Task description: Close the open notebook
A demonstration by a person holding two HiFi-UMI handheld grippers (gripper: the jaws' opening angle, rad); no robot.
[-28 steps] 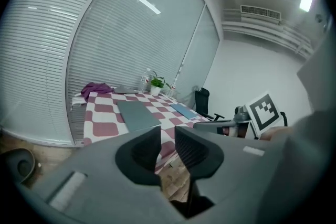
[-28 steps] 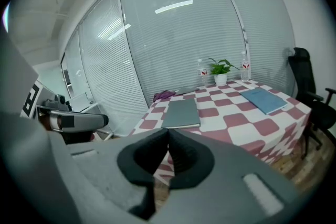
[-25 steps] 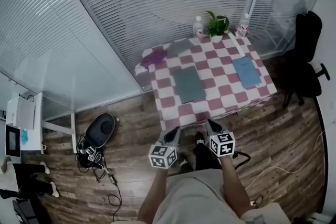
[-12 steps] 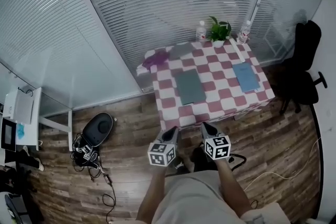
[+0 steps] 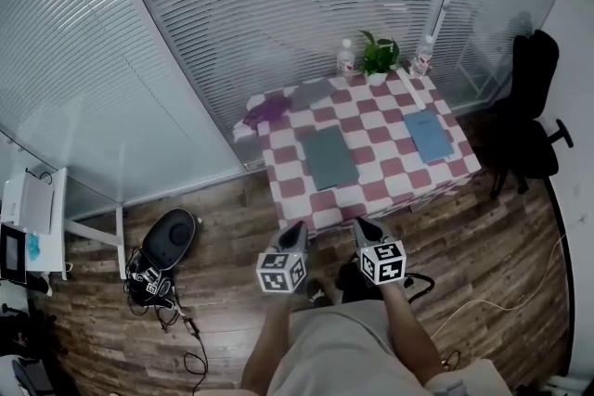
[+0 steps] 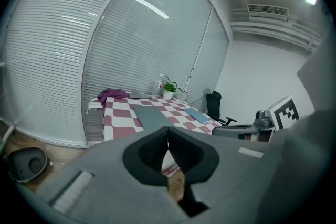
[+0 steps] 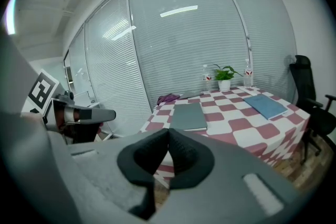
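A grey-green notebook (image 5: pixel 330 157) lies flat with its cover down on the red-and-white checked table (image 5: pixel 297 190), left of centre. A blue notebook (image 5: pixel 429 134) lies flat near the right edge. From here neither one looks open. My left gripper (image 5: pixel 295 229) and right gripper (image 5: pixel 360 225) hang side by side over the wooden floor, short of the table's near edge. Both are shut and hold nothing. In the left gripper view the shut left gripper (image 6: pixel 168 141) points at the grey-green notebook (image 6: pixel 152 117). The right gripper view shows the shut right gripper (image 7: pixel 168 144) below both notebooks (image 7: pixel 189 115).
At the table's far edge stand a potted plant (image 5: pixel 379 56) and two bottles (image 5: pixel 346 58). A purple cloth (image 5: pixel 267 109) and a flat grey item (image 5: pixel 311 90) lie at the far left corner. A black chair (image 5: pixel 524 107) stands to the right. A round device (image 5: pixel 172 236) and cables lie on the floor at left.
The head view has shifted a little, so the table sits slightly left and lower in the picture. My left gripper has drifted a little leftward. Both grippers stay shut and empty.
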